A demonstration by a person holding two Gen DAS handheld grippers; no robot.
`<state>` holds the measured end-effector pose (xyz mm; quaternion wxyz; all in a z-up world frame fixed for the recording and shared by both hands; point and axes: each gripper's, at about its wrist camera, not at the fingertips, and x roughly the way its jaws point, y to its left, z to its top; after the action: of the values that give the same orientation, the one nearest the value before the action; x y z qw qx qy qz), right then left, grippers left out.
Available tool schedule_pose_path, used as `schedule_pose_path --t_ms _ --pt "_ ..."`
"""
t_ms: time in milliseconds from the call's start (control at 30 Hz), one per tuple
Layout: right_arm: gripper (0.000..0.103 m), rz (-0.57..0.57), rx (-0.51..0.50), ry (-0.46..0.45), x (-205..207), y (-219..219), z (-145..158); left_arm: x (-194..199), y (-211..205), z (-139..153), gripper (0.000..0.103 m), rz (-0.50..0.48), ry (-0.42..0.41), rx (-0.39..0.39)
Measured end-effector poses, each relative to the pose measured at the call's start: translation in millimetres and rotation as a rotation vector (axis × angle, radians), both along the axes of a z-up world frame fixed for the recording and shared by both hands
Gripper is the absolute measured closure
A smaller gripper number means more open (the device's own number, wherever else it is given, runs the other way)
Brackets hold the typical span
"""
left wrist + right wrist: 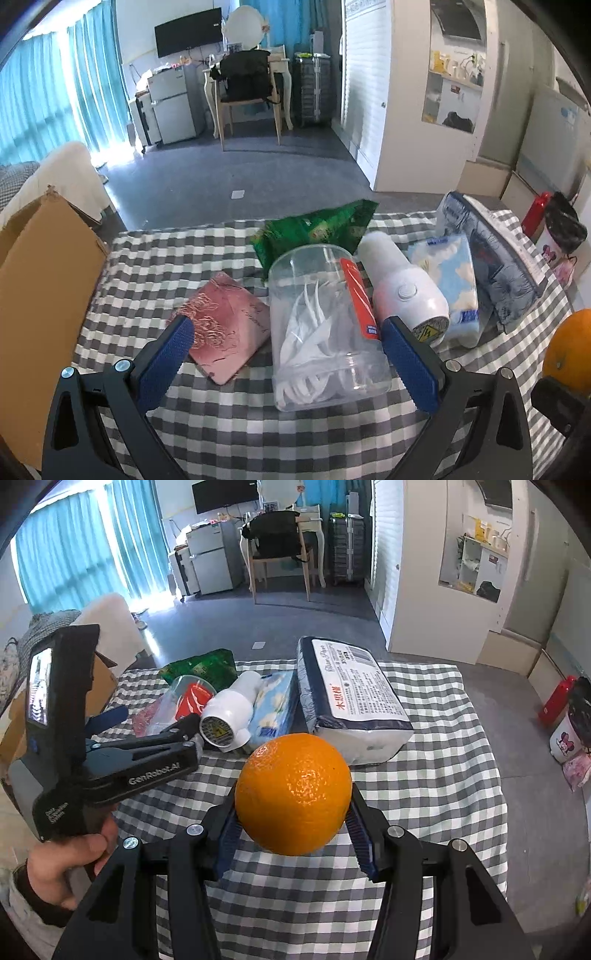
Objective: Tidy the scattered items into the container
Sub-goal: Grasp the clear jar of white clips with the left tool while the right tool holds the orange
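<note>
We see the right gripper [293,834] closed on an orange [293,794], its blue pads pressing the fruit's two sides and holding it clear above the checked tablecloth [424,805]. The left gripper [288,354] has its jaws spread wide, one either side of a clear plastic jar [325,325] that lies on its side with white picks inside and a red label; the pads [170,354] do not press on it. Just left of the jar we find a pink pouch [232,332]; just right of it lie a white cylindrical device [402,291] and a blue-and-white tissue pack [450,280]. Farther right rests a large wrapped pack of paper [351,690], and at the far edge of the cloth a green snack bag [317,225]. A cardboard box [40,295] stands off the table's left edge, beside the left gripper. In the right wrist view, a hand [70,864] grips the left gripper's handle at the near left.
</note>
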<state>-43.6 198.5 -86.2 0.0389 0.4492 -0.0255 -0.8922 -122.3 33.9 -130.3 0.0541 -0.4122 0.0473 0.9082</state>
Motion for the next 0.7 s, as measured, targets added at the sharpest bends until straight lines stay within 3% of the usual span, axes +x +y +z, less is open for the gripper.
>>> schedule_pose_path --t_ms 100,167,233,700 --pt "0.051 -0.001 0.001 0.001 0.4 0.2 0.4 -2.3 3.5 -10.3 0.002 -0.005 -0.029 -0.007" --pt "0.051 -0.007 0.003 0.003 0.1 0.3 0.3 -2.1 4.4 -15.3 0.016 -0.017 -0.05 0.015" --pt "0.051 -0.01 0.006 0.005 -0.6 0.2 0.4 -1.9 6.3 -16.8 0.038 -0.03 -0.069 0.035" --pt "0.051 0.005 0.0 0.025 4.9 -8.9 10.4 25.2 -21.7 1.4 0.039 -0.032 -0.03 0.058"
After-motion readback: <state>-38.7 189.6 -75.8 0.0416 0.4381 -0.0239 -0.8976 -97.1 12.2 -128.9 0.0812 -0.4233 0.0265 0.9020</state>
